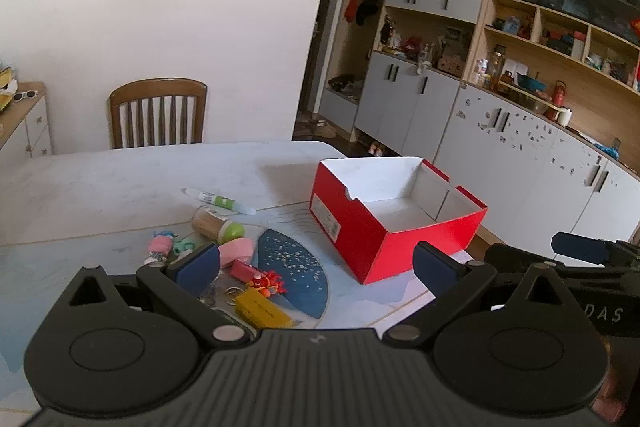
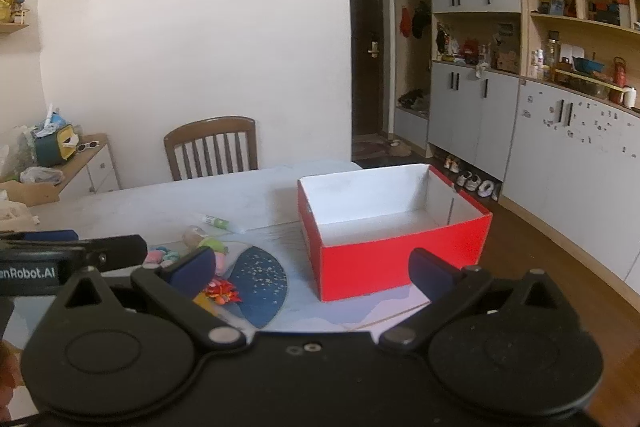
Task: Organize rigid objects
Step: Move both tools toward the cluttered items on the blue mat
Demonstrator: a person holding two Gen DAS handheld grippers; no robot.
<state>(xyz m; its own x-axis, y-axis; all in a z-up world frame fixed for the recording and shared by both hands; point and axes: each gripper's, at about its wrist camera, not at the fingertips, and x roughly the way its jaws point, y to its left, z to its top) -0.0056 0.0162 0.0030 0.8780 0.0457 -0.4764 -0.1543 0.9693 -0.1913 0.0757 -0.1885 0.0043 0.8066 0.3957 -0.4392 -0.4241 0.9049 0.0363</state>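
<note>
While both tools hover above the near edge of the table (image 1: 120, 179), the left gripper (image 1: 316, 267) and the right gripper (image 2: 312, 267) are shown with jaws spread wide and nothing between the pads. The small rigid objects are seen clustered left of the empty red box (image 1: 384, 227): a white tube with a green label (image 1: 218, 201), a toothpick jar with a green cap (image 1: 216, 225) lying on its side, a yellow block (image 1: 262, 311), a red-orange figurine (image 1: 268, 283) and a pink roll (image 1: 238, 253). All are judged light and stiff. The jar is best taken across its round body, where rolling and slipping are to be expected; the yellow block offers flat parallel faces; the figurine, with thin projections, is probably fragile and is better pinched at its body.
</note>
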